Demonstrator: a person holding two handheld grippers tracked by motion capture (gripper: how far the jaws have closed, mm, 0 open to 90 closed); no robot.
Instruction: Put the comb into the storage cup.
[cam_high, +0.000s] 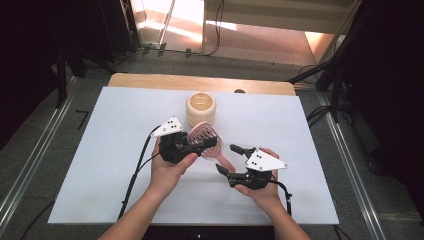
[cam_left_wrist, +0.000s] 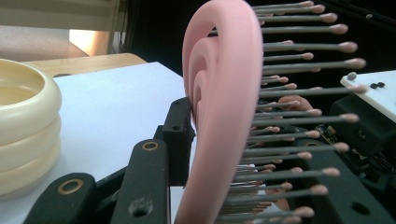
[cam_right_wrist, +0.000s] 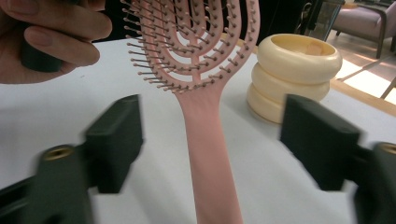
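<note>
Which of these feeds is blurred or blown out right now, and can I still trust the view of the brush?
Right gripper view: the right tool has smeared jaws, but the pink brush is sharp. Left gripper view: brush head crisp up close, the cream ringed holder soft. High view: floor beyond the table glares white; surroundings dark.

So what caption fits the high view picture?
Left gripper clamps a pink vented hairbrush; open right gripper nears its handle.

Ahead of you, a cream ribbed pot stands upright on the white board near its far edge; a strip of wooden tabletop shows beyond it.
</note>
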